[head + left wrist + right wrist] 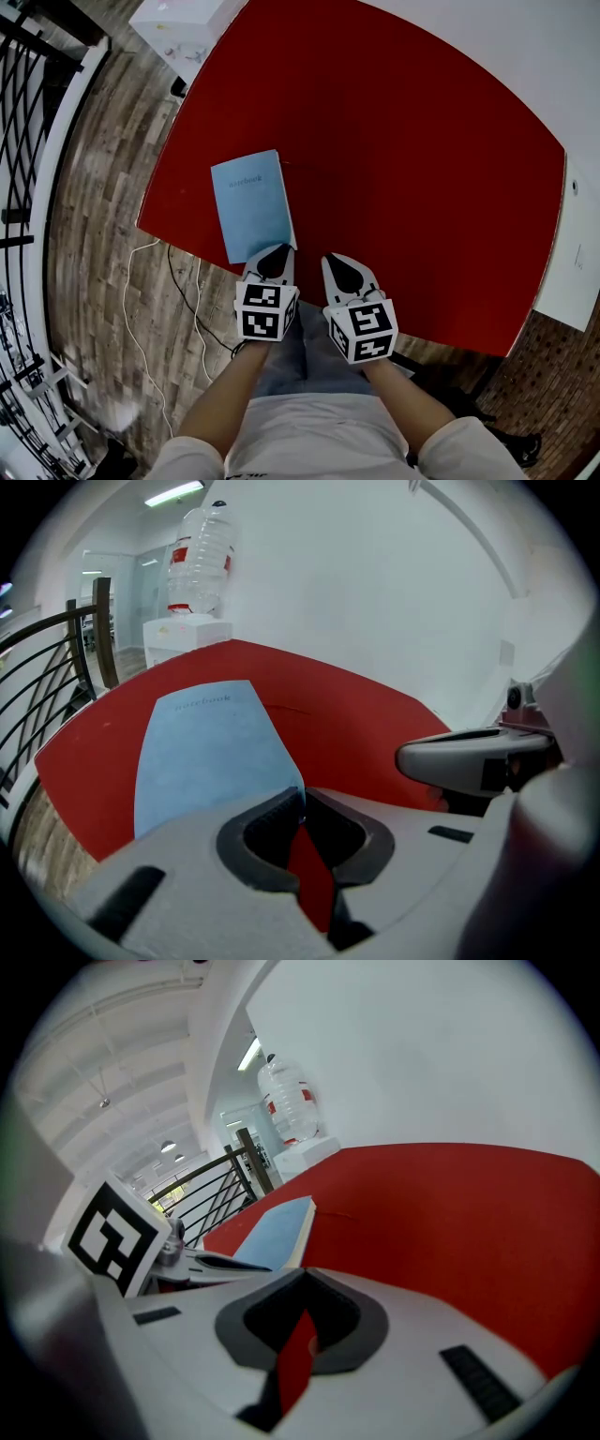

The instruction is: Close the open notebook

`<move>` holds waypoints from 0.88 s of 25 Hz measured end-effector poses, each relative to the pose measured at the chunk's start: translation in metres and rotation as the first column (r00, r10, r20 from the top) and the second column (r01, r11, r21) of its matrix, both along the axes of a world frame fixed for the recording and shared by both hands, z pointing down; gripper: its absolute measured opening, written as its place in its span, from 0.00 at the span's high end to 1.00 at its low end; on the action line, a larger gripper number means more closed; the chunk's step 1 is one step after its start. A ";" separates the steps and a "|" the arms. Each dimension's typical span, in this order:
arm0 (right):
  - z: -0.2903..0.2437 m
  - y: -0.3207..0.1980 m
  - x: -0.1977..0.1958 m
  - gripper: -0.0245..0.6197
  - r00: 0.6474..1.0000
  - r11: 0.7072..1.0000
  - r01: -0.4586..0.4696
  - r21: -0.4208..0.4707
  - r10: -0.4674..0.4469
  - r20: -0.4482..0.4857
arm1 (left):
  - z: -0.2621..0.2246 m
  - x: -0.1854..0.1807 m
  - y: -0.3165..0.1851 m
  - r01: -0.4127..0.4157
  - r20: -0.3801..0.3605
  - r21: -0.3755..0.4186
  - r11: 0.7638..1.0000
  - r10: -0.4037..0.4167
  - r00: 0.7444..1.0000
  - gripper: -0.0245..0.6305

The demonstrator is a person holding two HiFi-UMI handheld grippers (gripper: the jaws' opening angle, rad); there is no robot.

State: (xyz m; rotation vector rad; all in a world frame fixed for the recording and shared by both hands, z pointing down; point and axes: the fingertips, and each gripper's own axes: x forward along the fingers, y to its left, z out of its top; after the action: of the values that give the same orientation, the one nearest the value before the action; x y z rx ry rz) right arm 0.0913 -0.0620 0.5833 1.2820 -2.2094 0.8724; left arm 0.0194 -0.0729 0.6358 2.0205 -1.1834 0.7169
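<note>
A light blue notebook (251,202) (202,752) (272,1232) lies closed and flat near the front left edge of the red table (403,141). My left gripper (275,253) (300,802) sits at the book's near right corner. Its tips are pinched together there, with a thin pale sliver of the corner between them. My right gripper (338,262) (305,1283) hovers just to the right over bare red table, shut, with nothing between its tips. It shows as a grey jaw (459,755) in the left gripper view.
A white cabinet (187,635) with a water bottle (199,560) stands past the table's far left corner. A black railing (23,141) runs along the left. Cables (141,309) trail over the wooden floor below the table's front edge. A white wall (574,262) borders the right side.
</note>
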 end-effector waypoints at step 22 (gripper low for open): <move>0.011 -0.001 -0.001 0.95 1.000 1.000 0.018 -0.020 -0.018 0.012 | 0.012 0.009 0.003 -0.050 0.037 -0.012 0.999 0.051 0.998 0.89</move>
State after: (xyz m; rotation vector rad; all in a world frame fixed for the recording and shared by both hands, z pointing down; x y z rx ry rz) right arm 0.0901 -0.0626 0.5938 1.2486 -2.2128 0.8950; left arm 0.0279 -0.0703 0.6483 2.0424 -1.1508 0.7875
